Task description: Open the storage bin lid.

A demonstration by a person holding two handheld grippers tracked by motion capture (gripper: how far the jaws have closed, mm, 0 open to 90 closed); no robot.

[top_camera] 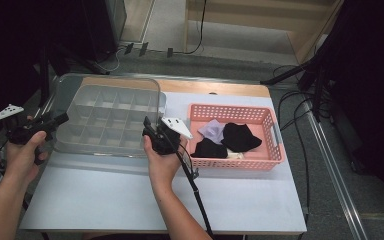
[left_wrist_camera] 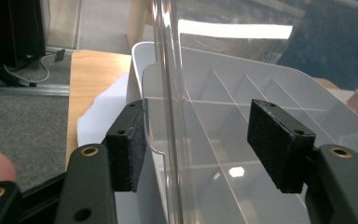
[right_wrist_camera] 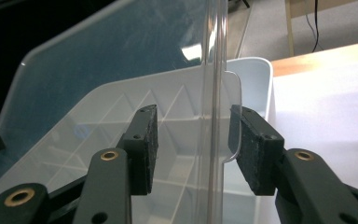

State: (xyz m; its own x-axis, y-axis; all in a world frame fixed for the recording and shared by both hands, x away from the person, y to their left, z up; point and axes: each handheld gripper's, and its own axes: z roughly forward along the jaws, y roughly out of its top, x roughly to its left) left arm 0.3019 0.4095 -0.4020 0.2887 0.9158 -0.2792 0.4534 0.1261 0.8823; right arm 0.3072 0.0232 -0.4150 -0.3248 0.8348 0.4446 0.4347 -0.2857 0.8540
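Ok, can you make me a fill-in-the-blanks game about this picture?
1. The basket is coloured ____.
2. The clear lid covers a box split into ____.
3. Each gripper has the lid's ____ between its jaws: left gripper, right gripper.
4. The basket stands to the ____ of the box in the high view.

Missing words: pink; compartments; edge; right

No text, label, brand, number or sign can be read anywhere. The clear lid (top_camera: 111, 90), the divided storage box (top_camera: 107, 120) and the pink basket (top_camera: 275, 150) carry no print. The counter (top_camera: 130, 195) is plain too.
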